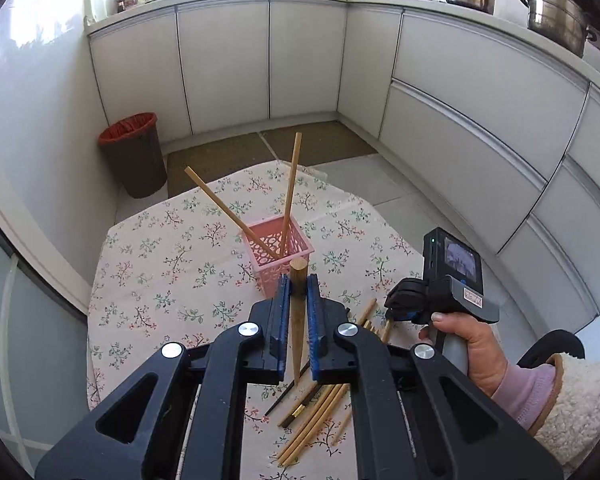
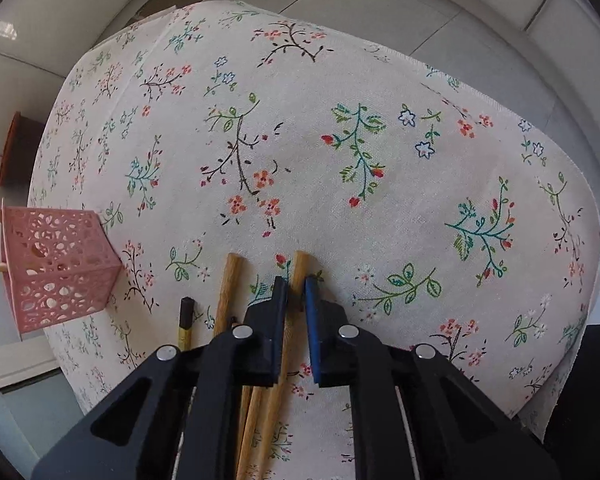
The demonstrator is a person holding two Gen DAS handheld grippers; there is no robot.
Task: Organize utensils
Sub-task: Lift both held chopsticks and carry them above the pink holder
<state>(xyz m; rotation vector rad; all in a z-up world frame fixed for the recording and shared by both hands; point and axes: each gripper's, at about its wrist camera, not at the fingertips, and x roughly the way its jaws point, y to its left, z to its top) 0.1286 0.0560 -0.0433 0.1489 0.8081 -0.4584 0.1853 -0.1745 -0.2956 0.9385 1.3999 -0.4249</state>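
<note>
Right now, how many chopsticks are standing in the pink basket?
2. One chopstick leans left out of the pink basket; the other chopstick stands nearly upright. More lie loose on the tablecloth, and one is clamped in the left tool.

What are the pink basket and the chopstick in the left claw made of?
Pink basket: looks like moulded plastic, matte, with a lattice of round holes in thin walls. Chopstick clamped in the left claw: looks like bamboo or light wood, unlacquered tan with a plain round end; which, I can't tell.
</note>
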